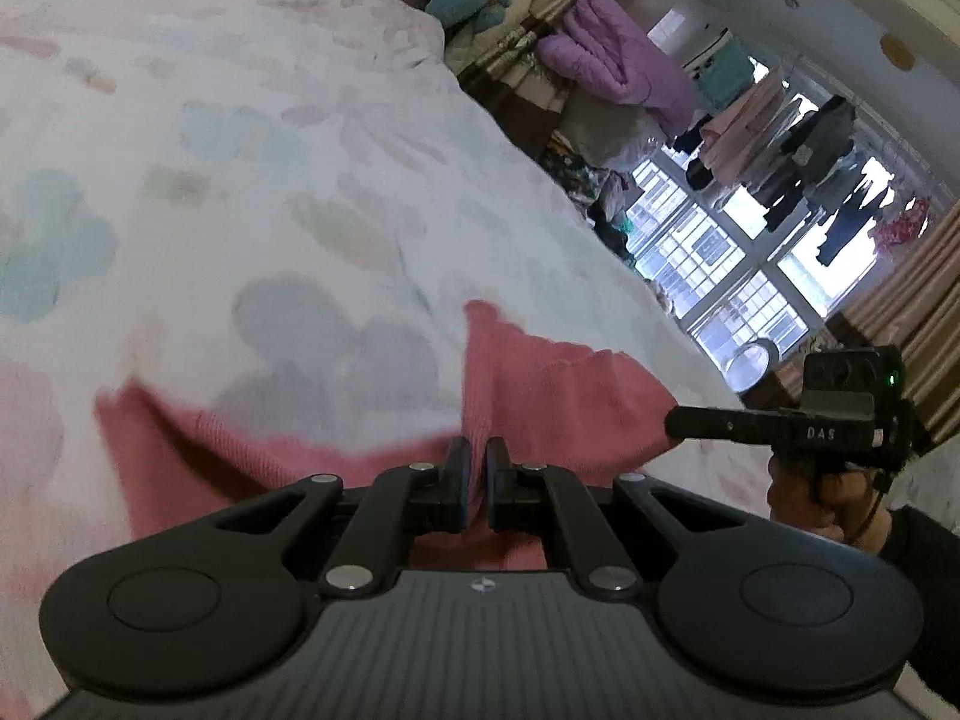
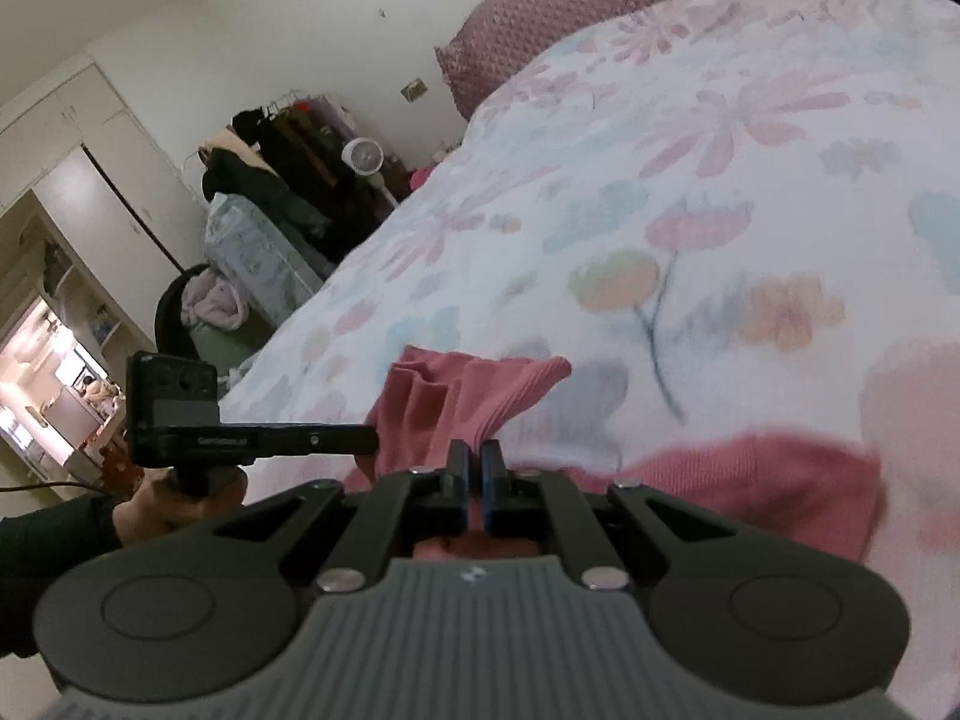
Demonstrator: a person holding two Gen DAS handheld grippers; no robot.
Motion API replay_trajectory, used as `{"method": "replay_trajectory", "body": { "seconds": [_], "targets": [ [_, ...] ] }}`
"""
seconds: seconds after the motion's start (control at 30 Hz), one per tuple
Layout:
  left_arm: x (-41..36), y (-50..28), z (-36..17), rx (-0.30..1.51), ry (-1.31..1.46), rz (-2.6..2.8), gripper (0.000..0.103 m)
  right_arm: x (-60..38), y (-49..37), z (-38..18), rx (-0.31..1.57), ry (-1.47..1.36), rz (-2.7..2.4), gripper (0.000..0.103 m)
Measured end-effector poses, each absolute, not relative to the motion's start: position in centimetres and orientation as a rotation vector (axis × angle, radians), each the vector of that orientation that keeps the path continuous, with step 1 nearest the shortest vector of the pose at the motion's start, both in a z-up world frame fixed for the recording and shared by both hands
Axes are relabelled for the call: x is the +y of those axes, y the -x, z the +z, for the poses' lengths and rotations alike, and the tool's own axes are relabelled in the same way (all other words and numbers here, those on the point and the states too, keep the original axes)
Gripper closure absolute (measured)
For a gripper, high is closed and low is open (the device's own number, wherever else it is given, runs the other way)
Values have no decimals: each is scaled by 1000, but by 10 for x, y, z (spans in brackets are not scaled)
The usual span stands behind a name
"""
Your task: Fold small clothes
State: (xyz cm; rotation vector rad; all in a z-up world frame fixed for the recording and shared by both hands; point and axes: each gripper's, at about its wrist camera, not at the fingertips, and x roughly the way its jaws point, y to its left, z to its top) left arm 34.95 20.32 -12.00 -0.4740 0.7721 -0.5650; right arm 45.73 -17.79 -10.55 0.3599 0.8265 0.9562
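A small pink knit garment (image 1: 540, 384) lies on the floral bed cover (image 1: 240, 180), partly lifted. My left gripper (image 1: 478, 450) is shut on a raised fold of it. My right gripper (image 2: 476, 453) is shut on another bunched part of the same garment (image 2: 456, 390). The right gripper also shows in the left wrist view (image 1: 675, 423) at the garment's right edge. The left gripper shows in the right wrist view (image 2: 369, 438) at the garment's left edge. The rest of the pink garment (image 2: 750, 474) trails to the right on the bed cover (image 2: 690, 180).
A dark pink pillow (image 2: 540, 6) lies at the bed's head. A window (image 1: 750, 276) with hanging clothes and a purple jacket (image 1: 618, 54) are beyond the bed's right edge. A wardrobe (image 2: 90, 150), a fan (image 2: 362, 155) and clothes piles stand left of the bed.
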Motion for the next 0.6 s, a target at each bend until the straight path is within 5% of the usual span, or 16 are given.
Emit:
{"method": "replay_trajectory", "body": {
  "seconds": [0.6],
  "targets": [
    [186,-318,-110,793,369,-595,98,-175,-404,-102,828,-269,978,103]
  ]
}}
